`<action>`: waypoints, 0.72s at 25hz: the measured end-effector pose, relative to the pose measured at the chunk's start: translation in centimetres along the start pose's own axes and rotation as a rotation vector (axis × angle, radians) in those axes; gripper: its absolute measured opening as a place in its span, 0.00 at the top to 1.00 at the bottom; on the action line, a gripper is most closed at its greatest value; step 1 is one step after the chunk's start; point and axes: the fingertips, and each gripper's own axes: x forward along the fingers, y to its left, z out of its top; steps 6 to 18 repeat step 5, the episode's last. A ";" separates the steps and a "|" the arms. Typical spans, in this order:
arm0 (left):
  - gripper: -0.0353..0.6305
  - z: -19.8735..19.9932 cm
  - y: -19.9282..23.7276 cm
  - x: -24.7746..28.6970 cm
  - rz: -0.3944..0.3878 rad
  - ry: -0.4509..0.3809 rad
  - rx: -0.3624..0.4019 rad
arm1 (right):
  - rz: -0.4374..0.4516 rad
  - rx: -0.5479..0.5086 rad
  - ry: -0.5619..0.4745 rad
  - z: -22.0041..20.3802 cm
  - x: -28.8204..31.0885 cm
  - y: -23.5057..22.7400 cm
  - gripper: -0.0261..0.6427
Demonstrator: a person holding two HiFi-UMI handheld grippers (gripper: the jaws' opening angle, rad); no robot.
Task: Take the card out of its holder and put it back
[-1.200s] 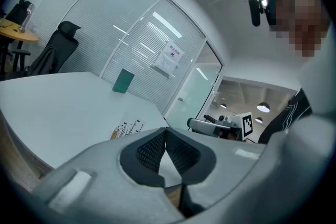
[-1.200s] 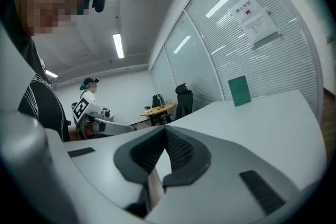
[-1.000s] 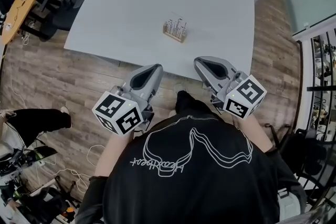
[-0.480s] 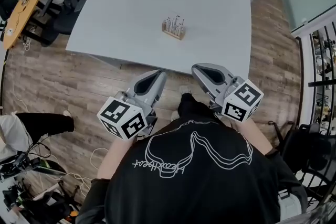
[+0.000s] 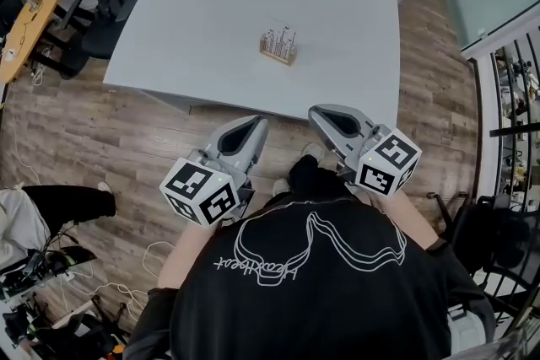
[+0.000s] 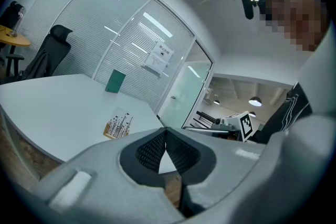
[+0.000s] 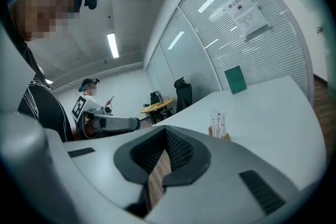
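Holding my left claw (image 5: 251, 126) and right claw (image 5: 318, 114) closed and empty by the near edge of the bench (image 5: 202, 4), I see the card (image 5: 279, 39) standing in its holder (image 5: 278, 56), well apart from both.

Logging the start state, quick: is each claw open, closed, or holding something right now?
Left claw: closed, holding nothing.
Right claw: closed, holding nothing.

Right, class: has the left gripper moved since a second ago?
Yes, slightly: the left gripper has drawn back from the near edge of the table, toward the person.
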 end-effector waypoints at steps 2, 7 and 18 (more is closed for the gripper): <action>0.93 0.1 -0.1 -0.4 -0.005 -0.002 -0.005 | -0.003 0.000 0.005 0.1 0.0 0.5 0.95; 0.93 0.2 0.0 -1.0 -0.012 0.000 -0.012 | -0.009 0.004 0.014 0.0 0.3 1.2 0.95; 0.93 0.2 0.0 -1.0 -0.012 0.000 -0.012 | -0.009 0.004 0.014 0.0 0.3 1.2 0.95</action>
